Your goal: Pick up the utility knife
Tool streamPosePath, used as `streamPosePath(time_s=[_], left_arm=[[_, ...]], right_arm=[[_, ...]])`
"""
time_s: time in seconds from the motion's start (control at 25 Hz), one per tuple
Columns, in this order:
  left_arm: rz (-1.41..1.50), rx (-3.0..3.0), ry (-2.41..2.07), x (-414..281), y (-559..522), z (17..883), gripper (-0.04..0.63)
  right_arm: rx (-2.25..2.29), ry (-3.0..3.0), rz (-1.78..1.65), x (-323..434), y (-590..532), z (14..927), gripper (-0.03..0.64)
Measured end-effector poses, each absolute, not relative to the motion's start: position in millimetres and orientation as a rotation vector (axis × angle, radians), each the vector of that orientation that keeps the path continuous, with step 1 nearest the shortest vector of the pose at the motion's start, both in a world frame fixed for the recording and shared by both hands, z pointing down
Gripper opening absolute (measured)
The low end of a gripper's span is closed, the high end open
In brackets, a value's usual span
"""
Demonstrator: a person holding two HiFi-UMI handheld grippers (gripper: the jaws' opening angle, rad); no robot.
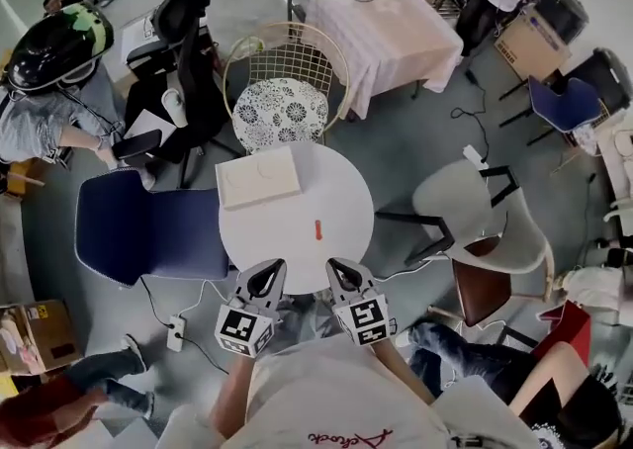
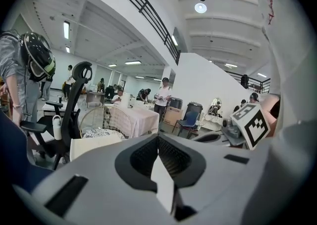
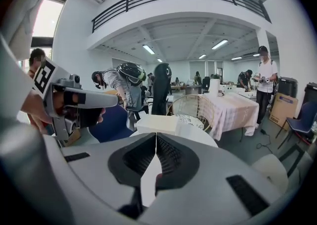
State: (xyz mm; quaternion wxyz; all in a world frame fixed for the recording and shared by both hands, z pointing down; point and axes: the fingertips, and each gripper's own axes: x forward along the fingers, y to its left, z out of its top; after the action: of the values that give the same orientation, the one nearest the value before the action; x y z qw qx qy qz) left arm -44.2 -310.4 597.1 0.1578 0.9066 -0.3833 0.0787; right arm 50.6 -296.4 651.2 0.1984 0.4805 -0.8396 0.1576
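Note:
The utility knife [image 1: 318,230], small and orange-red, lies on the round white table [image 1: 341,190], right of its middle. Both grippers hover over the table's near edge, short of the knife. My left gripper [image 1: 271,266] is to the knife's lower left and my right gripper [image 1: 337,263] just below it. In the left gripper view the left gripper [image 2: 158,137] has its jaws met at the tips with nothing held. The right gripper [image 3: 156,135] looks the same in its own view, shut and empty.
A cream flat board [image 1: 258,178] lies on the table's far left part. Around the table stand a wire chair with a patterned cushion [image 1: 285,106], a blue chair [image 1: 148,224] and a white chair [image 1: 475,205]. A person in a helmet [image 1: 54,51] bends at the left.

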Motion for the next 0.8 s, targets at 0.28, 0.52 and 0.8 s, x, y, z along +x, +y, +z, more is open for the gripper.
streamPosePath(time_s=[0.28,0.52,0.8], left_arm=[[0.24,2.598,-1.037,-43,-320,605,0.012],[0.236,2.599,-1.027,-48,-324,607,0.012],[0.231,2.582,-1.035,-53,-325,608,0.012]], right_arm=[[1.401,-2.28,0.614,56,-289,686,0.043],[1.395,-2.232,0.689,56,-287,704,0.187],[1.404,-2.151,0.677,57,-297,726,0.186]])
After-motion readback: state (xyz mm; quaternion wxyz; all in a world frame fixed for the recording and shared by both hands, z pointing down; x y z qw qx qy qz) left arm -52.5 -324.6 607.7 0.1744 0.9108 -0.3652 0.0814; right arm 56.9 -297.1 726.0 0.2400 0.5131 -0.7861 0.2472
